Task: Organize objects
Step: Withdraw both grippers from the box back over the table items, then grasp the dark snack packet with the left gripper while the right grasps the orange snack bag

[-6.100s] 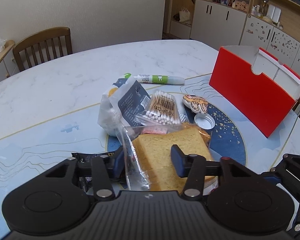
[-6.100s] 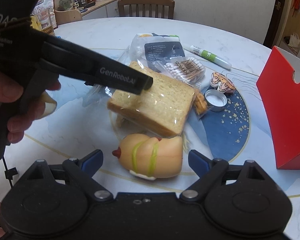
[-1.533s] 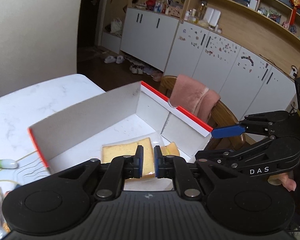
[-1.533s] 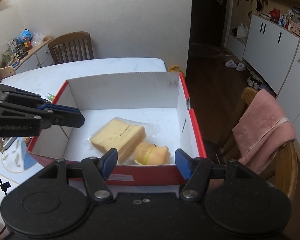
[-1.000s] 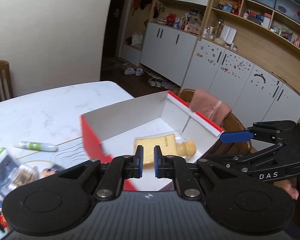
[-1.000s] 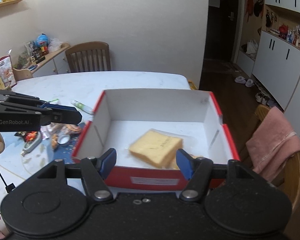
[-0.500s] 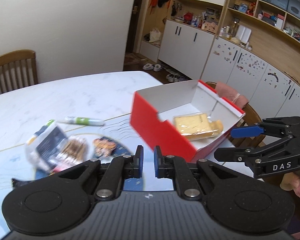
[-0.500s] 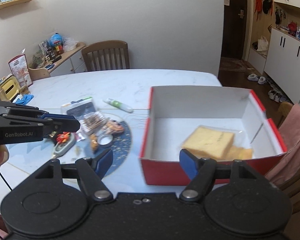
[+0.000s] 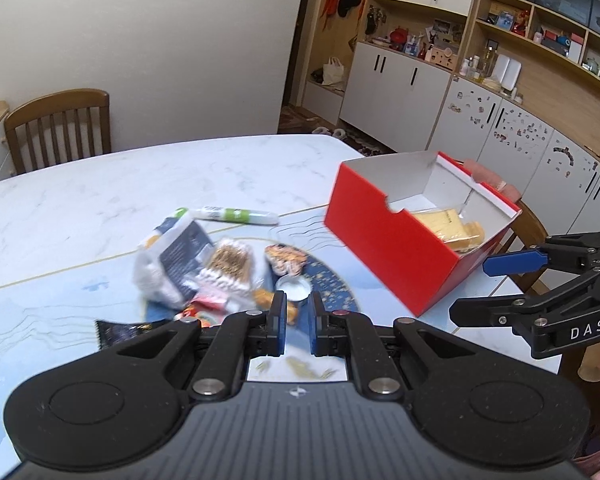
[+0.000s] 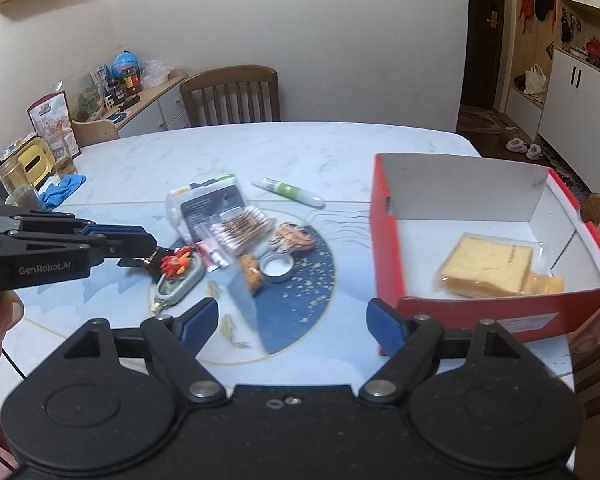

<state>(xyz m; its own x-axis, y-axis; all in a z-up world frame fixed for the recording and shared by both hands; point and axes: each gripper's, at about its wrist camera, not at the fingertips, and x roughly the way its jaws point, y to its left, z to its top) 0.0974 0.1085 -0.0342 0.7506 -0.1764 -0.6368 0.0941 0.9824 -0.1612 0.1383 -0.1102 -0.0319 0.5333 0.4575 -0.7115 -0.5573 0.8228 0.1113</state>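
Two grippers are mine, and neither carries anything. My left gripper (image 9: 296,326) has its blue-padded fingers drawn nearly together with only a thin empty slit between them; my right gripper (image 10: 290,326) has its fingers spread wide apart.

Far left of my right fingers lies a silver carabiner with an orange charm (image 10: 177,276), just under the tip of my left gripper as the right wrist view shows it. Ahead and left of both sit a clear bag with a dark label (image 10: 212,205) and a clear pack of cotton swabs (image 10: 242,226) overlapping it. Beyond them lies a white tube with a green band (image 10: 293,192). Straight ahead of my left fingers rests a round white bottle cap (image 9: 294,289), with a small orange-striped tiger figure (image 10: 293,237) just past it.

To the right of my fingers stands the open red cardboard box with white inside (image 10: 384,248) on the pale marble-patterned table (image 10: 284,152). Inside it lies a plastic-wrapped slice of bread (image 10: 486,266), with a yellowish item (image 10: 546,284) tucked partly beneath it.
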